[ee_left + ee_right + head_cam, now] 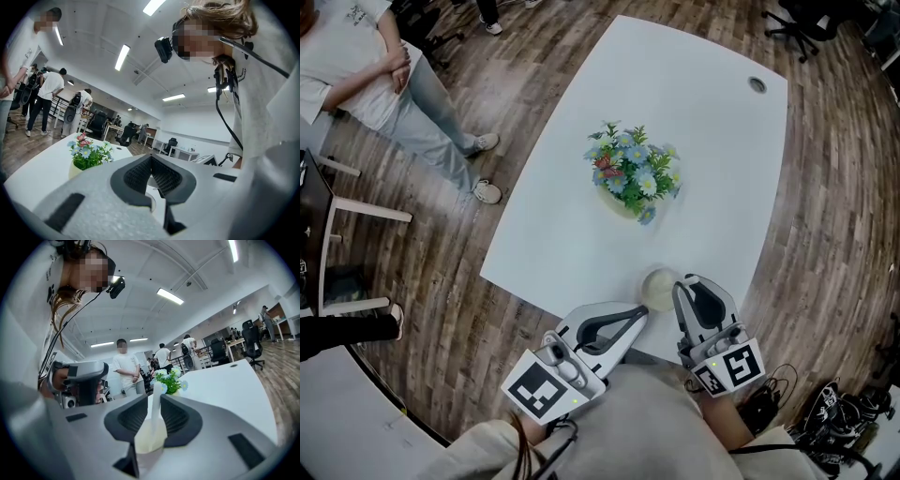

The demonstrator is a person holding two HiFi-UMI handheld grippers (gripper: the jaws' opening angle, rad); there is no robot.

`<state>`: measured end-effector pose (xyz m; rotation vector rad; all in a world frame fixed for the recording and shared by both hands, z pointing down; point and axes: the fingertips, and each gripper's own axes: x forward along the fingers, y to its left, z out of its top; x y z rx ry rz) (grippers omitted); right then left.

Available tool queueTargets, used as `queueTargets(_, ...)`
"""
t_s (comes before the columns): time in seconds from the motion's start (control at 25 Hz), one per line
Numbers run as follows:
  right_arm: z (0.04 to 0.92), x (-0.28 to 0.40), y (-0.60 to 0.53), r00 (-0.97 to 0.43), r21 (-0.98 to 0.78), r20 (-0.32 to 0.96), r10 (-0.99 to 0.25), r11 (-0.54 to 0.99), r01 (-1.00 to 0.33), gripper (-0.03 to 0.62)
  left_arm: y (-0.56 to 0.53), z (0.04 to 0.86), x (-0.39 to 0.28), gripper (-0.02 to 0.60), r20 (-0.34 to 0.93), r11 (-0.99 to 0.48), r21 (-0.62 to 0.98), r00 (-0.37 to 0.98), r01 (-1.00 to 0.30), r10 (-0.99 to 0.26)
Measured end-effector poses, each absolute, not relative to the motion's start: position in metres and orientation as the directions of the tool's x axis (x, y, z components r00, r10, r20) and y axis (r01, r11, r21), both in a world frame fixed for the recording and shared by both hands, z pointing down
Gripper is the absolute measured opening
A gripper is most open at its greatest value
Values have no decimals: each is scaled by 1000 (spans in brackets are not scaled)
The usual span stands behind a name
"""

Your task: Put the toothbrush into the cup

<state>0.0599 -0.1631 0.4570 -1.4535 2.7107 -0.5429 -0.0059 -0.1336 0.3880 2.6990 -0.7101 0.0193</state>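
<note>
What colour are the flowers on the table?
Mostly pale blue flowers, one pinkish-red, with green leaves. Clearest in the head view.

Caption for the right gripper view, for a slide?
Right gripper pinching the toothbrush at the cup, flowers behind.

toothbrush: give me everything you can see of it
The toothbrush shows only as a thin white strip, plastic by the look, standing upright between the right gripper's jaws, which press on it from both sides. Its lower end meets the cream cup below; whether it is inside cannot be told. No bristles show. The head view hides it.
</note>
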Motion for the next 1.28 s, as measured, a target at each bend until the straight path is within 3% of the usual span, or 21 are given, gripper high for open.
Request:
queueTargets(0.76,457,95,-176,-467,-300,162,-869,408,-862,80,-126,386,-4,8,97,-813,324,872,-483,-480)
queueTargets(1.28,424,109,-183,-438,-266,102,-893,399,-877,80,-122,378,4,8,85,-816,308,869,-488,-488)
